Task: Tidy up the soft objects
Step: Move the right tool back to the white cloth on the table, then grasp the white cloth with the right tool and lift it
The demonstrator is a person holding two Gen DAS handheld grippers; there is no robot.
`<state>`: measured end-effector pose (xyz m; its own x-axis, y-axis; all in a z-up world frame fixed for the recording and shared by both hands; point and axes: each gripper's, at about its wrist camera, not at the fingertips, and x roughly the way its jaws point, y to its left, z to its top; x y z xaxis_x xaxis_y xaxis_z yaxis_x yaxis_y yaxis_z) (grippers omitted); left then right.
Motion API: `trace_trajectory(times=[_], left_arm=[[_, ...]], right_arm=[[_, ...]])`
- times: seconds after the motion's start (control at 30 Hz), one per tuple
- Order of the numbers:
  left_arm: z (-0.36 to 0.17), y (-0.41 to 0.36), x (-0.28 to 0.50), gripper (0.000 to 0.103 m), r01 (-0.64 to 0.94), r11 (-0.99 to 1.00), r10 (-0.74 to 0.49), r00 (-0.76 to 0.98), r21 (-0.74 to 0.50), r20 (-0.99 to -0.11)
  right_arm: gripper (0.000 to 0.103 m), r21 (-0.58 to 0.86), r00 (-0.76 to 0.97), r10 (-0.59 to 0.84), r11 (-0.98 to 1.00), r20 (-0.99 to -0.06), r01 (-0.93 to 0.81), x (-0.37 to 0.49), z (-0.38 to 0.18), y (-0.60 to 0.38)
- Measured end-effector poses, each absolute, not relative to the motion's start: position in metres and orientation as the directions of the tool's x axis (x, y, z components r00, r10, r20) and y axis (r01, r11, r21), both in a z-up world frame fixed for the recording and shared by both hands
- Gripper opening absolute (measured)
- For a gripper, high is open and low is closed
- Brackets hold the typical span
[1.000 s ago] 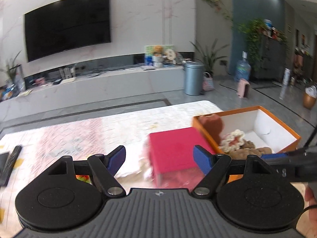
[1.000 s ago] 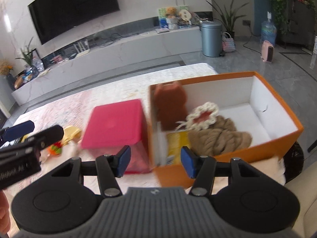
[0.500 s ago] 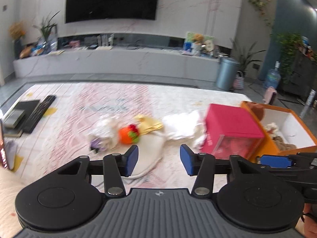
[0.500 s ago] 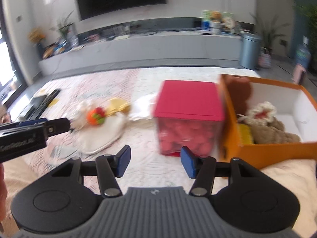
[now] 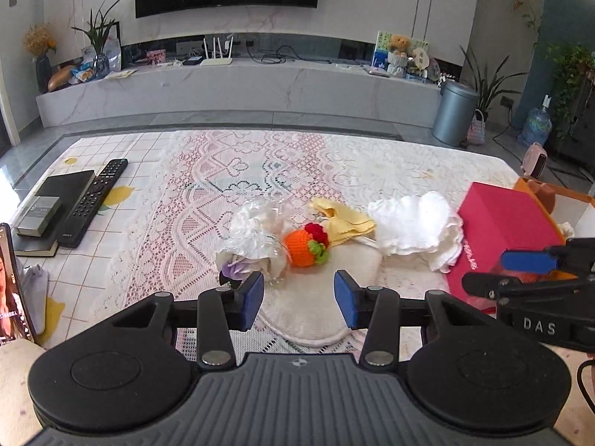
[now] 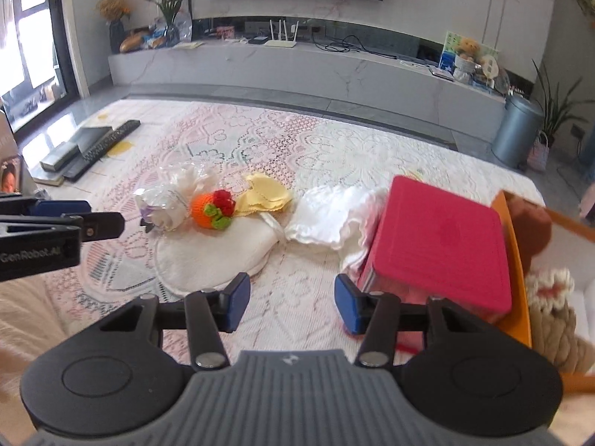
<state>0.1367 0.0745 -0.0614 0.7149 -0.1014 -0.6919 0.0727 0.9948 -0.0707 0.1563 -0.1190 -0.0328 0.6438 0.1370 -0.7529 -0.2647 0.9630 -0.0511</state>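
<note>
Soft things lie mid-table: an orange crochet fruit [image 5: 304, 248] [image 6: 208, 209], a white flower bundle in clear wrap [image 5: 256, 238] [image 6: 169, 200], a yellow cloth [image 5: 344, 218] [image 6: 268, 195], a frilly white cloth [image 5: 416, 228] [image 6: 331, 215] and a cream mat [image 5: 316, 301] [image 6: 219, 252]. An orange box [image 6: 515, 260] at the right holds a brown plush [image 6: 530, 223] and knitted items. My left gripper [image 5: 298, 301] is open and empty, just short of the fruit. My right gripper [image 6: 292, 303] is open and empty, over bare tablecloth in front of the cloths.
A pink lidded box [image 5: 505, 230] [image 6: 442, 245] stands between the cloths and the orange box. A remote [image 5: 95, 200], a black notebook [image 5: 61, 189] and a phone [image 5: 11, 282] sit at the table's left edge. The lace tablecloth [image 5: 230, 171] covers the table.
Both grippers have swung left, from the orange box and pink box to the pile of soft things mid-table. Both have stayed open and empty.
</note>
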Motion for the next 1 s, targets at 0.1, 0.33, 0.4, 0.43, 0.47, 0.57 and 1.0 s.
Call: trace_trajectory(times=[0.1,0.33,0.4,0.43,0.47,0.57,1.0], left_arm=[[-0.067,0.076,0.151,0.052,0.059,0.996,-0.093,0.705,-0.073,-0.703],[-0.08,0.075,0.175,0.052,0.05,0.997,-0.073,0.692,-0.054,-0.718],[-0.084,0.076,0.181,0.052,0.035,0.999,-0.052,0.687,-0.039,-0.725],[-0.085,0.078,0.183,0.052,0.029,0.999,-0.046,0.688,-0.036,-0.725],[-0.087,0.08,0.185,0.052,0.022,0.999,-0.041,0.689,-0.035,-0.723],[-0.089,0.085,0.19,0.052,0.003,0.999,-0.036,0.684,-0.046,-0.728],[-0.094,0.086,0.195,0.052,0.007,0.998,-0.05,0.659,-0.06,-0.751]], right_arm=[[0.05,-0.102,0.666,0.068,0.972,-0.742,-0.213,0.179,-0.039,-0.113],[0.049,-0.235,0.713,-0.086,0.966,-0.696,-0.112,0.209,-0.061,-0.09],[0.049,-0.281,0.718,-0.134,0.956,-0.683,-0.089,0.217,-0.068,-0.085],[0.049,-0.306,0.72,-0.158,0.949,-0.676,-0.079,0.221,-0.072,-0.083],[0.049,-0.324,0.721,-0.174,0.943,-0.67,-0.074,0.224,-0.074,-0.082],[0.049,-0.368,0.727,-0.215,0.928,-0.652,-0.055,0.234,-0.078,-0.079],[0.003,-0.356,0.691,-0.238,0.934,-0.683,-0.031,0.247,-0.09,-0.082]])
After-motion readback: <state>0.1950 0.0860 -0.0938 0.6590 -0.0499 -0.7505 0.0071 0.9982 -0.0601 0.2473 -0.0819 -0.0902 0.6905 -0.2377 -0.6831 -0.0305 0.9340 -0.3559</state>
